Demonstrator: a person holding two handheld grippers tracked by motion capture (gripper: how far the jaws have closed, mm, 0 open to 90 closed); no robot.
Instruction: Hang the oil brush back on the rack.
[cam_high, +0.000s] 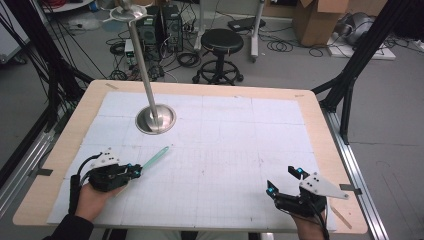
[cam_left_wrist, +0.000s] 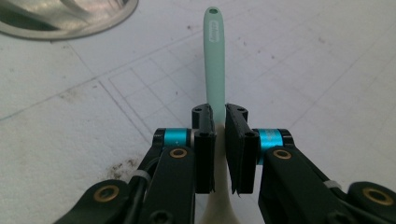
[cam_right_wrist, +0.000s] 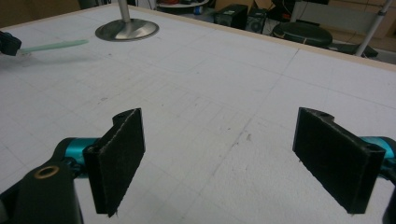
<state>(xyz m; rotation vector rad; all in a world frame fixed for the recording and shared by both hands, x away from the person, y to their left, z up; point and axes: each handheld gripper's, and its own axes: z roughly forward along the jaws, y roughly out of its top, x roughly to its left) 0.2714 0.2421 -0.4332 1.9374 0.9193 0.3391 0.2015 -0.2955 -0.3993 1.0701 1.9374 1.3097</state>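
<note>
My left gripper (cam_high: 134, 171) at the near left of the table is shut on a mint-green spatula (cam_high: 155, 157), whose handle points away toward the table's middle. In the left gripper view the jaws pinch the spatula (cam_left_wrist: 215, 60) where its green handle meets a white part, and the gripper (cam_left_wrist: 219, 140) hides what lies below. My right gripper (cam_high: 284, 181) rests open near the table's front right edge, nothing between its wide-spread jaws (cam_right_wrist: 219, 158). The spatula (cam_right_wrist: 56, 45) lies far off to the left in the right gripper view.
A metal stand with a round base (cam_high: 155, 119) and a tall pole rises at the table's back left, just beyond the spatula's tip. White gridded paper (cam_high: 225, 150) covers the wooden table. A stool (cam_high: 221, 42) and cables lie on the floor behind.
</note>
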